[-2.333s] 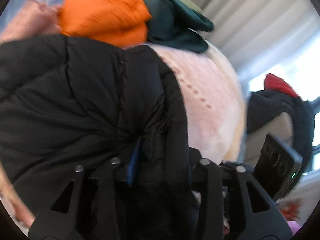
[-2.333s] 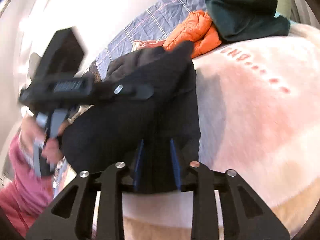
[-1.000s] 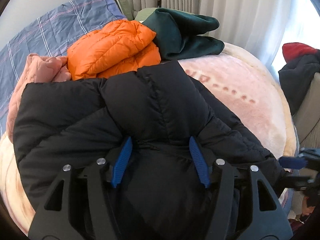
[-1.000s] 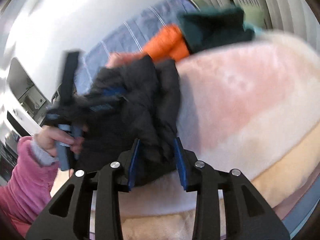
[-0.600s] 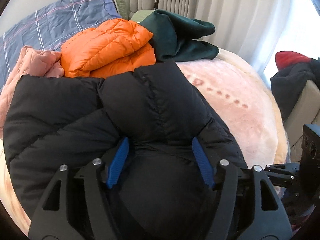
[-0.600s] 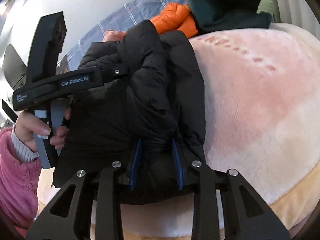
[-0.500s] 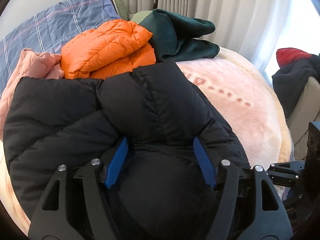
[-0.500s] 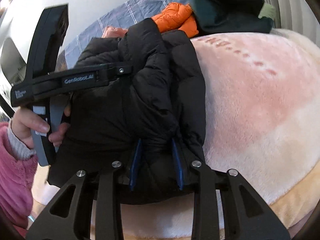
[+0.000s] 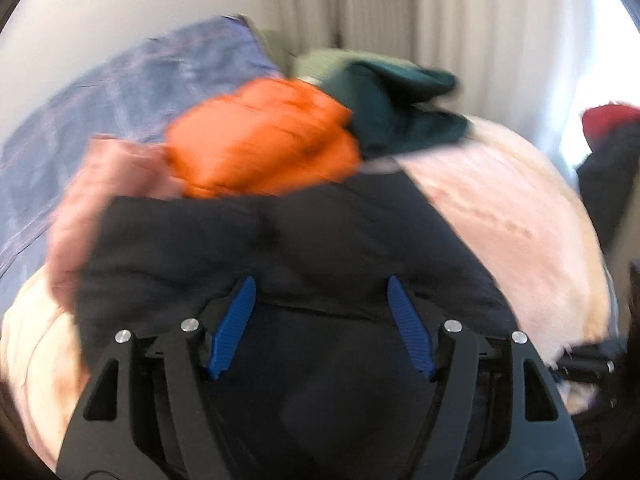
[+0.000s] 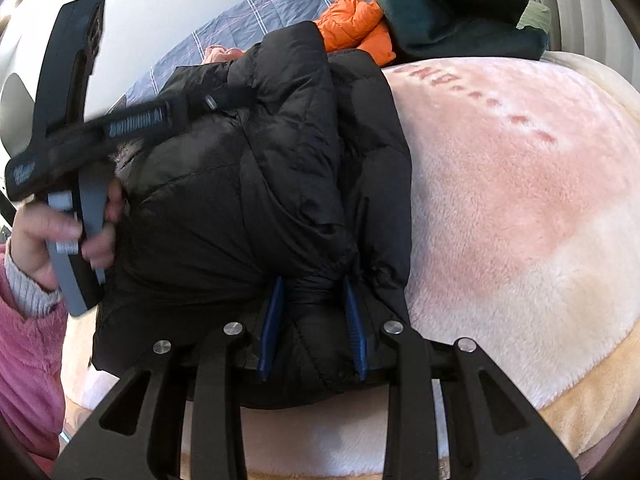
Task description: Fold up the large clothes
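Your left gripper (image 9: 320,312) has let go of the black puffer jacket (image 10: 280,184). A second ago its blue pads were sunk into the jacket's bulk; now they stand wide, with the fabric lying loose between them and no pinch visible, and the left wrist view is smeared with motion as that hand lifts off. Your right gripper (image 10: 312,316) is narrow and clamped on a bunched fold at the jacket's near edge, where half a second ago it sat the same way.

The jacket now lies doubled over on the pink plush blanket (image 10: 520,184), one thick layer rolled onto another, near the bed's front edge. I judge this fold is laid down and only the right-hand grip is left to release, or to use for tidying the edge.

Counted, there are two grippers, one in each of your hands; your left hand (image 10: 60,236) shows in the right wrist view, above a pink fleece sleeve (image 10: 28,344). One black jacket is being folded. Behind it sit one orange puffer jacket (image 9: 260,140), one dark green garment (image 9: 396,116) and one pale pink garment (image 9: 116,172), apparently already folded. One blue checked bedsheet (image 10: 280,4) lies behind them. At the far right edge of the left wrist view sits a dark heap with something red on top, too blurred to name.
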A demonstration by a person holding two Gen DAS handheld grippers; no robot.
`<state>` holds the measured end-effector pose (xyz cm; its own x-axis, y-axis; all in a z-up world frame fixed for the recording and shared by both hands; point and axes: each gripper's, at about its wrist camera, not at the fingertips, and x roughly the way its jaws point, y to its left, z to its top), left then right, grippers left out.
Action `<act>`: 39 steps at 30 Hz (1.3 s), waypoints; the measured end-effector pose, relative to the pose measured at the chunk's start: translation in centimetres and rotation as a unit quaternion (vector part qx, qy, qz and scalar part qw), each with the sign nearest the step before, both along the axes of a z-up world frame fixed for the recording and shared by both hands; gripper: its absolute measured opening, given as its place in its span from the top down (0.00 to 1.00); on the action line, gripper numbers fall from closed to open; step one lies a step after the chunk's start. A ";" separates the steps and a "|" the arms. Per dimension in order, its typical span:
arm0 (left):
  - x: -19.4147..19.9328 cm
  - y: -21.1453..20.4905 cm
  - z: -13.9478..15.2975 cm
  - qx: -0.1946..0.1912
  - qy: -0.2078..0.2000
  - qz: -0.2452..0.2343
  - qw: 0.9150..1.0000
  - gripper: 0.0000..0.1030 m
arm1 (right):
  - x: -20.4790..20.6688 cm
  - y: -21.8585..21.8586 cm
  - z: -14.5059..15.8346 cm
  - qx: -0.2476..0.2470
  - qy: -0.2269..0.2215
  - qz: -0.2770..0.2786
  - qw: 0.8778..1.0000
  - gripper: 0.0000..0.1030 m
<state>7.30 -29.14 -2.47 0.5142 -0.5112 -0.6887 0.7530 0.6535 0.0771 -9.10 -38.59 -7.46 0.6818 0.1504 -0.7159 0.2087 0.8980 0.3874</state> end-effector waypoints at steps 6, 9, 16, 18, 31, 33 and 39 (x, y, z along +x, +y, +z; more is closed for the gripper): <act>5.0 3.3 -0.1 -0.027 0.053 0.072 0.996 0.28 | 0.5 -0.3 -0.2 0.005 -0.003 0.009 1.000 0.71; 5.8 2.6 -2.3 0.007 0.050 0.073 0.996 0.23 | 0.9 -0.3 -0.3 0.003 -0.003 0.012 1.000 0.71; 6.7 1.4 -3.7 0.018 0.060 0.077 0.995 0.20 | 0.9 -0.6 -0.9 0.014 -0.003 0.014 1.000 0.71; 6.8 1.6 -4.1 0.012 0.067 0.076 0.995 0.20 | 1.0 -0.6 -0.9 0.009 -0.003 0.016 1.000 0.71; 6.7 1.9 -4.3 0.019 0.086 0.064 0.994 0.22 | 0.4 -0.3 7.0 -0.050 -0.042 0.082 0.995 0.57; 6.7 2.1 -4.1 0.013 0.089 0.061 0.994 0.22 | 0.4 0.0 10.6 -0.078 -0.104 0.093 0.987 0.48; 6.6 2.2 -3.7 0.007 0.093 0.060 0.994 0.22 | 7.3 -0.4 12.0 -0.041 -0.138 0.095 0.985 0.82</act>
